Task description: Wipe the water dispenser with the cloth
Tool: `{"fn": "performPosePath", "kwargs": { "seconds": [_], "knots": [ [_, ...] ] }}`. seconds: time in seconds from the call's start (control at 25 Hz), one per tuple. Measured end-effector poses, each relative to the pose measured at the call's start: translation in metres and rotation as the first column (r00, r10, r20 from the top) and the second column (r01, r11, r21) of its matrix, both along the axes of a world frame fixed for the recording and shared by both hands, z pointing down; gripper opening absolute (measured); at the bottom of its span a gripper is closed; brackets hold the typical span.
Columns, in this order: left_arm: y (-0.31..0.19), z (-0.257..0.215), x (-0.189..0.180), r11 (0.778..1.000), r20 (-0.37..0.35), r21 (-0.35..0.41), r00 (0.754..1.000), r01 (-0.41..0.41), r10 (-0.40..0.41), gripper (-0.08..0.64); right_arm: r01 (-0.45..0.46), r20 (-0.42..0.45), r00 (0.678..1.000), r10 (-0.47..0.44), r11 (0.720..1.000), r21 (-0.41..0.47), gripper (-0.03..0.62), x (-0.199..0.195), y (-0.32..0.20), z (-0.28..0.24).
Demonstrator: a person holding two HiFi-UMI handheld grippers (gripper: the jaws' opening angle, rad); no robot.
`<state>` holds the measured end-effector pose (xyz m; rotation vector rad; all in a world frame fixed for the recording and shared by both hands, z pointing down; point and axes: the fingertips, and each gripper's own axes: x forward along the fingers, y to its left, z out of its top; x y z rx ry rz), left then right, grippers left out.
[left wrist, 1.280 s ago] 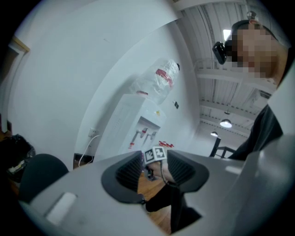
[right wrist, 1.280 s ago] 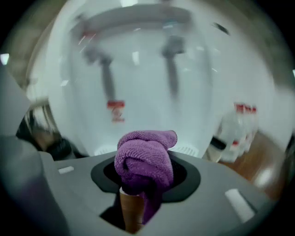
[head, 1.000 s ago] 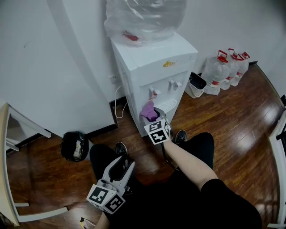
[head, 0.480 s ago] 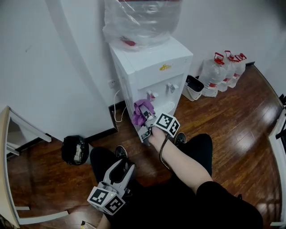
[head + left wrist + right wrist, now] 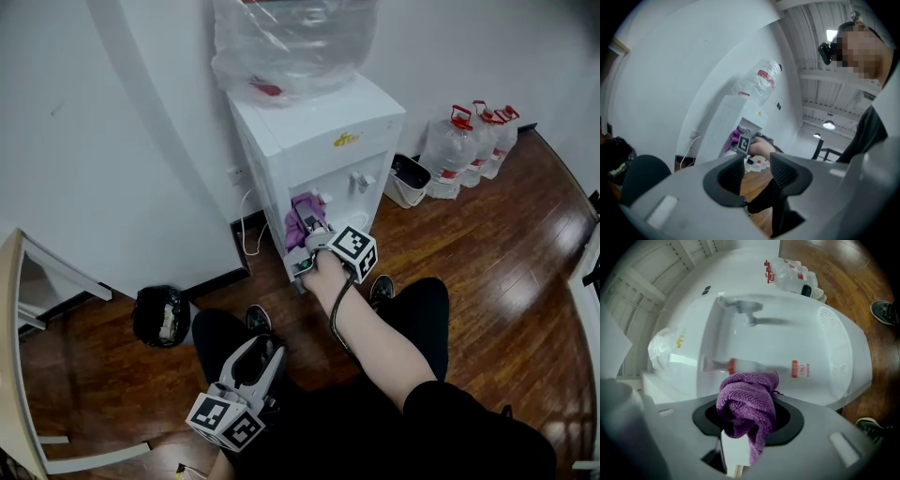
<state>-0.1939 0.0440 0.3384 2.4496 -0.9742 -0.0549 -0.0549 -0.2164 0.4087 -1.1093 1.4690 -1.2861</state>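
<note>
Right tongs (image 5: 304, 240), clamped on the purple cloth (image 5: 747, 404), point straight at the upright water dispenser (image 5: 319, 122), near its tap recess. Left tongs (image 5: 260, 347) (slightly apart, empty) are well apart.

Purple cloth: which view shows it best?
Right gripper view: the cloth fills the centre, bunched in the right tool, facing the water dispenser. Head view shows a small purple patch; left gripper view, a distant speck.
</note>
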Motion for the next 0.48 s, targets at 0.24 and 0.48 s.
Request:
{"fn": "performPosePath", "kwargs": {
  "seconds": [0.24, 0.48],
  "knots": [
    [-0.001, -0.004, 0.004, 1.000, 0.001, 0.012, 1.000, -0.011, 0.011, 0.193, 0.032, -0.023, 0.999, -0.029, 0.988, 0.150, 0.187, -0.005, 0.010, -0.049],
    [-0.007, 0.000, 0.003, 1.000, 0.008, 0.002, 1.000, -0.005, 0.005, 0.193, 0.147, -0.330, 0.925, -0.190, 0.978, -0.150, 0.187, -0.010, 0.018, 0.137]
  ]
}}
